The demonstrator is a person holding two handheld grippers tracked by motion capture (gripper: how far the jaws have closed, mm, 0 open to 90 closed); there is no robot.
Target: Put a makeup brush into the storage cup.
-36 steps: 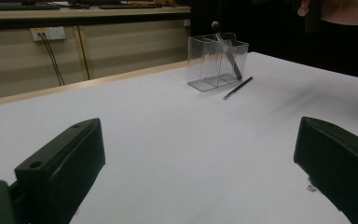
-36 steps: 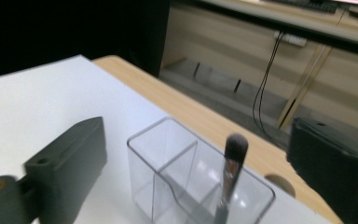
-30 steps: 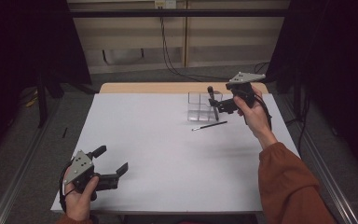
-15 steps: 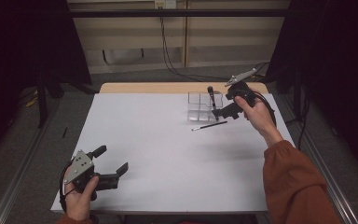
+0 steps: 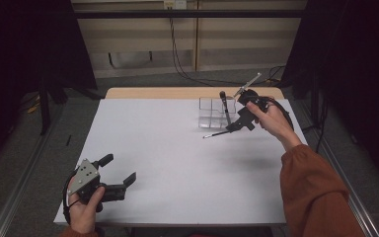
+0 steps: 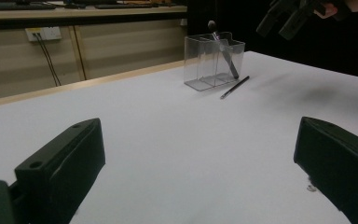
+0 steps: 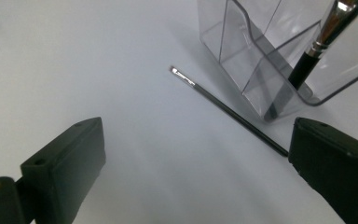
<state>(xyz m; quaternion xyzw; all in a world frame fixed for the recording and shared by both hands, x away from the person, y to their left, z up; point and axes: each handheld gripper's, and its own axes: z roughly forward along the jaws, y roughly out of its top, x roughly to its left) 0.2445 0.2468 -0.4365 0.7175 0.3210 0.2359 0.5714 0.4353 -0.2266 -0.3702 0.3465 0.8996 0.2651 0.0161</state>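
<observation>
The thin black brush with a silver tip (image 7: 228, 111) lay flat on the white table (image 5: 168, 148), just beside the clear plastic compartmented holder (image 7: 279, 51), in which a thicker black-handled brush (image 7: 314, 46) stood tilted. The right gripper (image 5: 241, 120) was held above it, jaws spread wide and empty, the brush's long axis running diagonally between them. The left gripper (image 5: 116, 175), also spread, rested well apart near the table's near edge.
</observation>
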